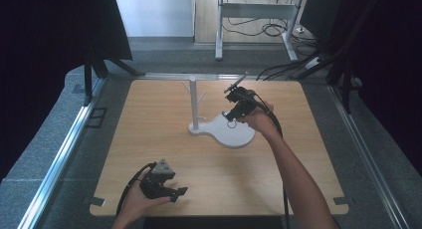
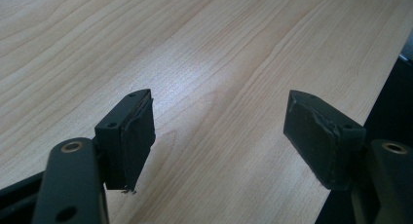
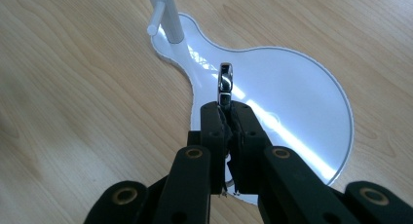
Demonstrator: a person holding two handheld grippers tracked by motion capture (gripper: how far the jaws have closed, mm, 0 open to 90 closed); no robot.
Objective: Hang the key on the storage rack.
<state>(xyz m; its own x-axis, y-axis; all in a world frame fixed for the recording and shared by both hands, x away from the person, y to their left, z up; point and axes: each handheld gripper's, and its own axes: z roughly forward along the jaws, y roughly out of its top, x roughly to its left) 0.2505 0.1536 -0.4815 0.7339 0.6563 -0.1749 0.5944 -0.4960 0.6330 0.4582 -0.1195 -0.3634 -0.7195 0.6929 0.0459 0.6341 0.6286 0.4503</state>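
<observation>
Up close, my right tongs (image 3: pixel 227 118) pinch a small shiny metal ring (image 3: pixel 225 82) over the glossy white pear-shaped stand base (image 3: pixel 297 92); my left tongs (image 2: pixel 219 136) gape empty above the pale wood-grain counter (image 2: pixel 204 48).

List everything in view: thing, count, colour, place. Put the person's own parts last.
table: one, light wood, centre of the high view
jewellery stand: one, white, upright pegged post on a rounded base, middle of the table
ring: one, shiny silver, clamped in the right gripper above the stand's base
desk frame: one, white, on the floor beyond the table
left gripper: one, black, jaws apart, low over the table's near edge
right gripper: one, black, shut on the ring
</observation>
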